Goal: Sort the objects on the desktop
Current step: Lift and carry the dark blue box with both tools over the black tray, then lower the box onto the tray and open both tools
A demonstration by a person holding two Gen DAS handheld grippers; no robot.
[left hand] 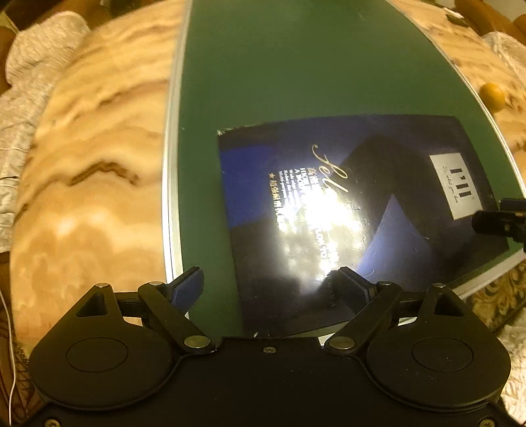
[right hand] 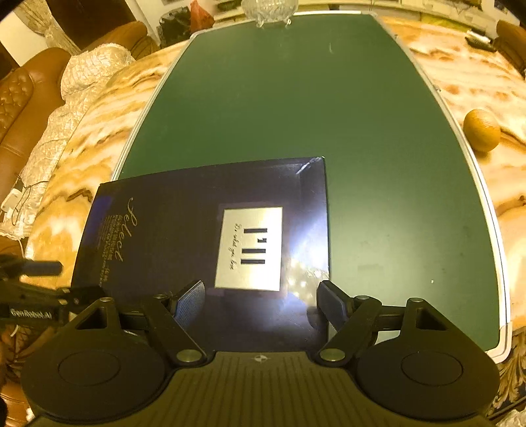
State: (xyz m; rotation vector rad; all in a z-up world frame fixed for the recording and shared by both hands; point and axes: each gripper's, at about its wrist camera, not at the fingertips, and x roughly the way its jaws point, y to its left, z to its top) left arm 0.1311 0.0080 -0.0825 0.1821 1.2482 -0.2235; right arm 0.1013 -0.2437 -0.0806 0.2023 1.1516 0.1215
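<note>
Left wrist view, left to right: marble tabletop (left hand: pixel 88 170) outside the left finger; aluminium-edged green board (left hand: pixel 296 65) ahead; glossy dark-blue book (left hand: pixel 328 210) flat between and beyond the jaws.
- Left gripper (left hand: pixel 268 282): jaws spread, holding nothing.
- Right gripper (right hand: pixel 259 297): jaws likewise released, book's near edge below them; orange (right hand: pixel 481 129) well right on marble, glass bowl (right hand: pixel 269 11) at the far end.

Handling, as judgement: the book lies flat, so 1 finger probably must slip under an edge; its left corner appears to overhang the board, the likeliest purchase. Glare hides the cover's near half. Open board ahead and right allows sliding.
</note>
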